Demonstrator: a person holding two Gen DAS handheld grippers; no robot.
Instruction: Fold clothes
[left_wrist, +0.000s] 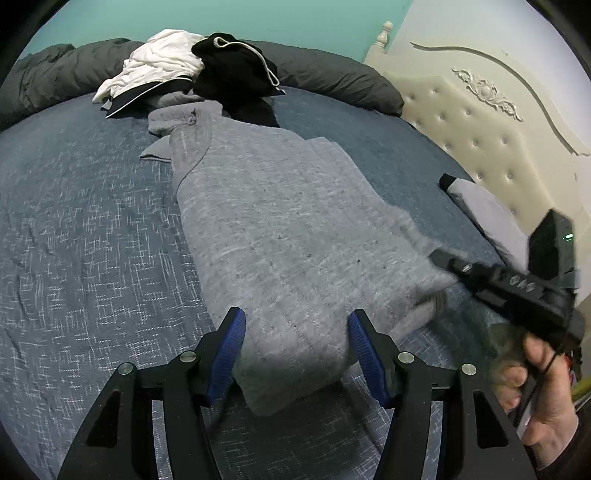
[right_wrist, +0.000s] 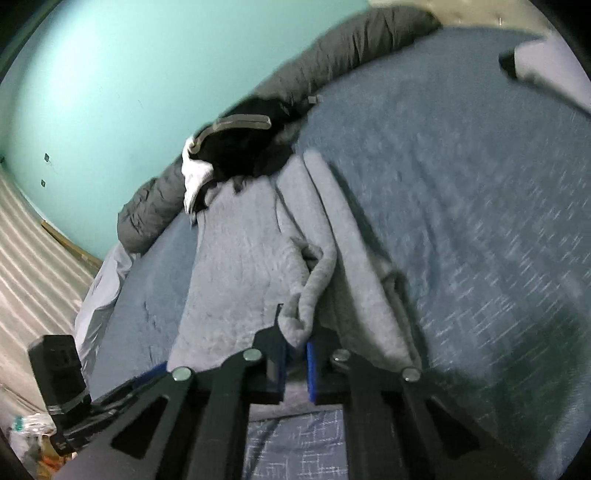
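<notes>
From the left wrist we see our left tongs (left_wrist: 295, 347) spread wide, straddling the near end of the grey garment (left_wrist: 280, 221), which lies lengthwise down the middle of the bed (left_wrist: 81, 206). Toward the far edge a heap of white and black clothes (left_wrist: 192, 74) covers its far end, before a dark rolled duvet (left_wrist: 332, 74). The tufted headboard (left_wrist: 480, 122) lines the right edge.

From the right wrist, our right tongs (right_wrist: 295, 354) are nearly closed, pinching a bunched fold of the grey garment (right_wrist: 240, 258) lifted off the bed (right_wrist: 461, 184). The view is blurred.
</notes>
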